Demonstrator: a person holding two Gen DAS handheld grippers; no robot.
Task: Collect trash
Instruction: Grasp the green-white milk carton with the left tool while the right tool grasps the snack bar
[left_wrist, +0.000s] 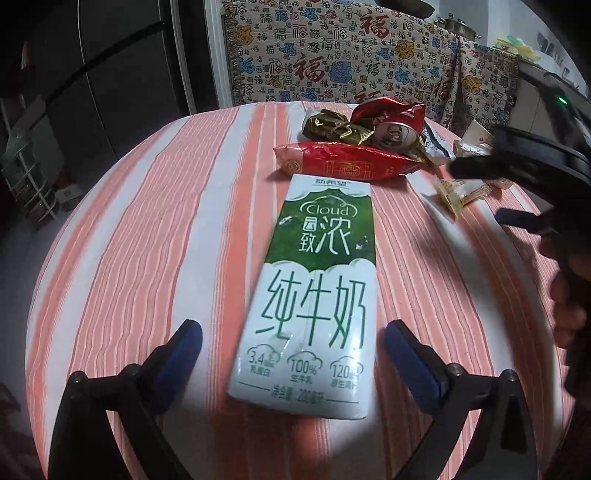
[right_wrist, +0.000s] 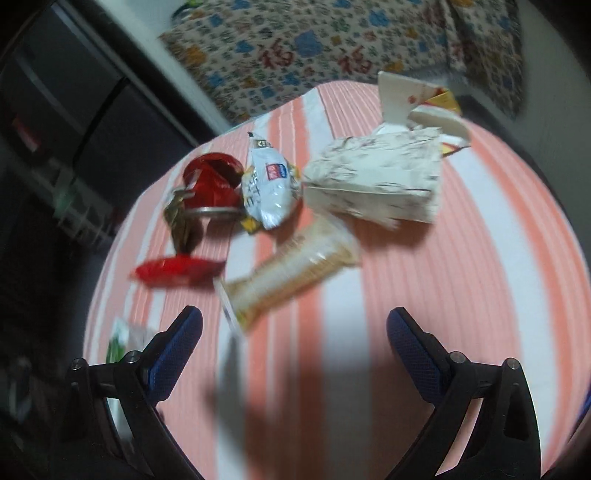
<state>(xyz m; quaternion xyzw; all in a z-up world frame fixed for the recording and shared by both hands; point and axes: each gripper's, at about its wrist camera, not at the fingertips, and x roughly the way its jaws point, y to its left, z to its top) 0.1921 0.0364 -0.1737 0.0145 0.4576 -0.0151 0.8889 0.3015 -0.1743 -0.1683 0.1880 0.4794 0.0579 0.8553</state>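
A green-and-white milk carton (left_wrist: 314, 288) lies flat on the striped tablecloth (left_wrist: 147, 240). My left gripper (left_wrist: 293, 347) is open, its blue pads on either side of the carton's near end without touching it. My right gripper (right_wrist: 294, 343) is open and empty above the cloth (right_wrist: 461, 277), just short of a clear yellowish wrapper (right_wrist: 295, 273). It also shows at the right of the left wrist view (left_wrist: 491, 184). Beyond lie a red packet (left_wrist: 347, 162), a crushed red can (right_wrist: 212, 188), a gold wrapper (left_wrist: 336, 127), a white snack bag (right_wrist: 269, 188) and a crumpled white carton (right_wrist: 376, 184).
A patterned cloth (left_wrist: 351, 55) covers furniture behind the table. A dark cabinet (left_wrist: 110, 74) and a wire rack (left_wrist: 26, 173) stand at the left. The table's edge curves round on the left and near sides. Small paper scraps (right_wrist: 424, 103) lie at the far side.
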